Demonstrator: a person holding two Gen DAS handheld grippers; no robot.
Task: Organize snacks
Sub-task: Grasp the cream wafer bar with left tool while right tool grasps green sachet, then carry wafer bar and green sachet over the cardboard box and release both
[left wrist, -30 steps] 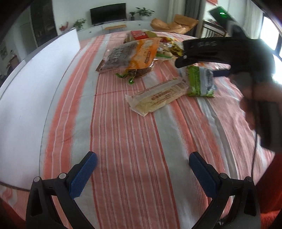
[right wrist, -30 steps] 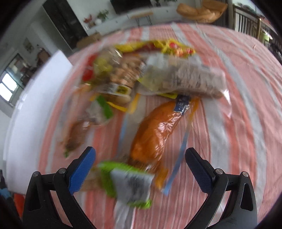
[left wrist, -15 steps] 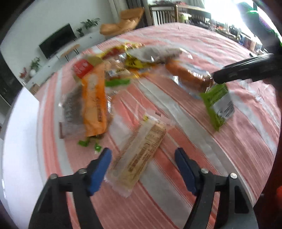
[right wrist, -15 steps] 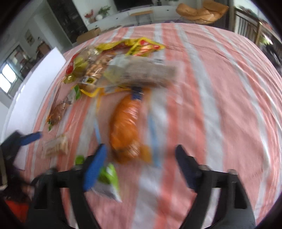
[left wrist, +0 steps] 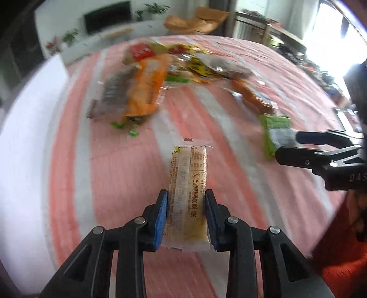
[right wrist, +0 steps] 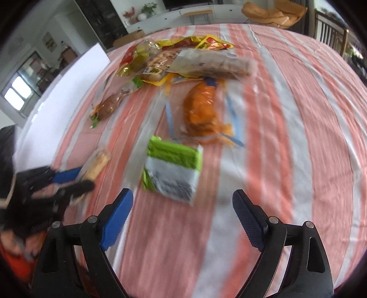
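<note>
Beige bar [left wrist: 188, 194]: clamped in left gripper [left wrist: 186, 206], just closed.
Right gripper [right wrist: 182, 214]: fingers apart, over green packet [right wrist: 173, 169].

Pale snack bar [left wrist: 188, 190]; green packet [right wrist: 172, 170]

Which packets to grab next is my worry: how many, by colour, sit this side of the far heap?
Beige packet, in left gripper: 1
Green-and-white packet: 1
Orange packet, at heap's edge: 1
Brown packet, at heap's edge: 1
Total: 4

Striped cloth [right wrist: 286, 137], TV [left wrist: 107, 16], tan chair [left wrist: 197, 20].
</note>
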